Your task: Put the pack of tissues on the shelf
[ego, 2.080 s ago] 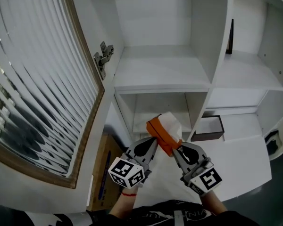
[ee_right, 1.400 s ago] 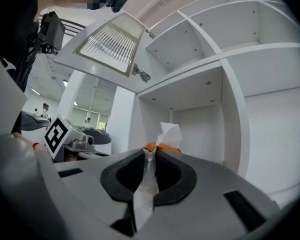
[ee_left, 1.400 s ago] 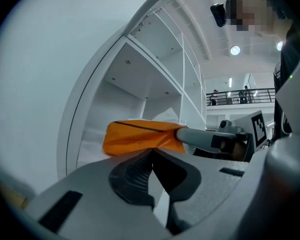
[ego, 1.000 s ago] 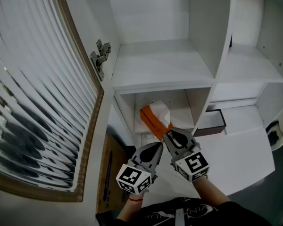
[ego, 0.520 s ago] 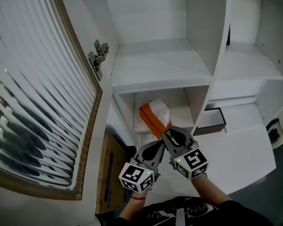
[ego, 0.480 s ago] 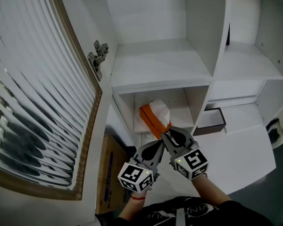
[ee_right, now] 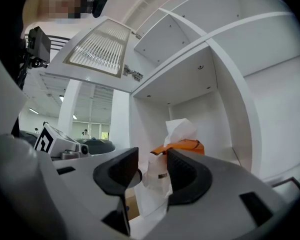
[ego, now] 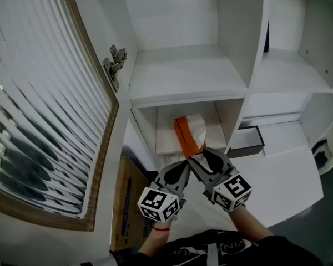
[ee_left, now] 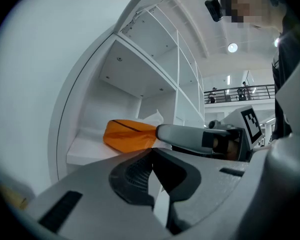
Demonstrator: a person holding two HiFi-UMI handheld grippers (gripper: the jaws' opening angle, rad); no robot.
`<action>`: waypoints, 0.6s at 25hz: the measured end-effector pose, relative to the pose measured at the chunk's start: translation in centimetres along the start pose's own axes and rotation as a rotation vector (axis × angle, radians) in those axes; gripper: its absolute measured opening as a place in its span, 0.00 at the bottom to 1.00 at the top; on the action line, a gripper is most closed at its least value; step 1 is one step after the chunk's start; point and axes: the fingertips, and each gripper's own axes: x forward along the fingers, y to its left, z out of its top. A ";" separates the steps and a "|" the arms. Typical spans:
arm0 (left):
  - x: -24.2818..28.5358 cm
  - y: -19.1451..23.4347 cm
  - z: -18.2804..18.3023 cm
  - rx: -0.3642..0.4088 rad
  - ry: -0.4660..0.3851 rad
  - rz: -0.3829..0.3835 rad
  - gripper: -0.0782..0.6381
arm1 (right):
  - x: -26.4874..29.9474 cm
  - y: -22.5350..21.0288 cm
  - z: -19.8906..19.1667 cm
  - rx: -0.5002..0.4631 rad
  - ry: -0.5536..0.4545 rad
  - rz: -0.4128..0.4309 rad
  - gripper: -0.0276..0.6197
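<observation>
On my feed, the pack of tissues [ego: 190, 133] shows an orange band on white wrapping, set against an all-white shelf [ego: 183, 73]. The cabinet door [ego: 39, 110] has ribbed glass streaked grey and white in a tan wooden frame. The left hand-held gripper [ego: 184, 164] is grey, its cube white with black square markers. A cardboard box [ego: 127, 198] is brown, and a small box [ego: 250, 142] is dark brown.

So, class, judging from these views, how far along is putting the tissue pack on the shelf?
Done: the pack of tissues lies on the lower shelf. In hand: the right gripper has just been opening, the pack's white end between its fingers. To do: draw that gripper clear; the left gripper is shut and empty.
</observation>
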 end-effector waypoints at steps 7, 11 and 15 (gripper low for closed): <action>0.4 -0.7 -0.1 0.000 0.003 -0.008 0.12 | -0.8 -0.3 0.4 0.014 -0.028 0.009 0.35; 0.5 -1.6 -0.3 0.014 0.016 -0.047 0.12 | -0.5 -0.8 0.2 0.036 -0.029 0.025 0.36; 0.9 -2.6 -1.3 0.017 0.042 -0.081 0.12 | 0.7 -0.7 -0.2 0.083 0.001 0.096 0.36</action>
